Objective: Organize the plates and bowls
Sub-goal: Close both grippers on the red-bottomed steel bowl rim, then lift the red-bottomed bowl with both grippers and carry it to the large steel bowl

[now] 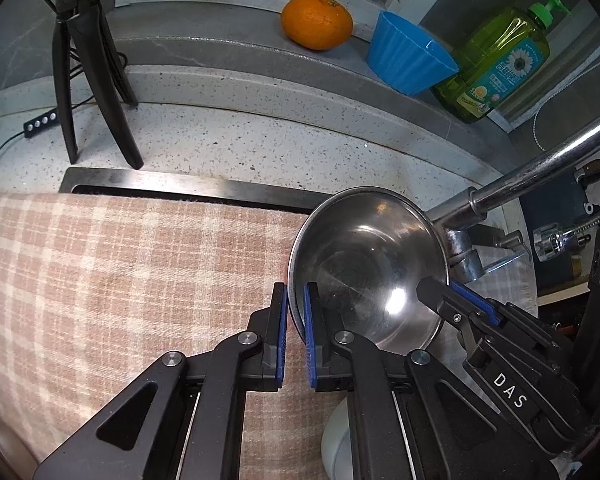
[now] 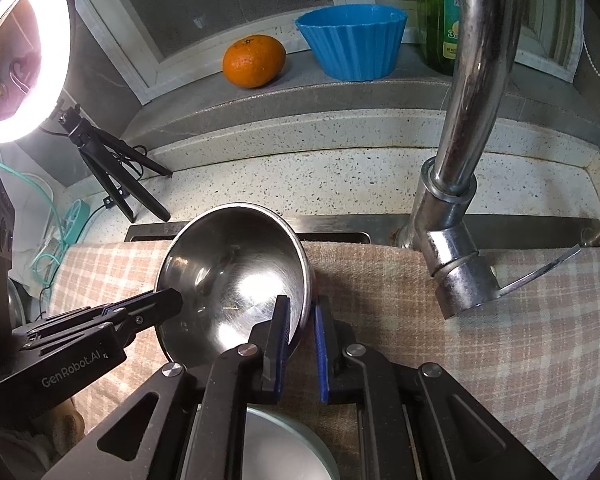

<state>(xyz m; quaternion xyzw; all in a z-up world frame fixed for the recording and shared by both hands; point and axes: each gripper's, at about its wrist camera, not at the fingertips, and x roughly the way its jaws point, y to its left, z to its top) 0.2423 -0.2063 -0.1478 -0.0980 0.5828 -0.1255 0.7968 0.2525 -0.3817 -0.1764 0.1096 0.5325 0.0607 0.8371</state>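
A stainless steel bowl (image 1: pixel 364 260) is held tilted above the checked cloth (image 1: pixel 120 272). My left gripper (image 1: pixel 296 316) is shut on the bowl's left rim. My right gripper (image 2: pixel 303 320) is shut on its right rim (image 2: pixel 306 276); it shows in the left wrist view (image 1: pixel 444 300) at the bowl's right edge. The left gripper shows in the right wrist view (image 2: pixel 168 300) at the bowl's left edge. The bowl (image 2: pixel 232 276) faces the cameras with its hollow side. A pale plate (image 2: pixel 284 444) lies on the cloth under the right gripper; it also shows in the left wrist view (image 1: pixel 336 432).
A chrome tap (image 2: pixel 464 140) rises just right of the bowl. On the ledge behind stand an orange (image 1: pixel 316 20), a blue ribbed bowl (image 1: pixel 408 56) and a green soap bottle (image 1: pixel 500 60). A black tripod (image 1: pixel 84 80) stands on the speckled counter (image 1: pixel 260 136).
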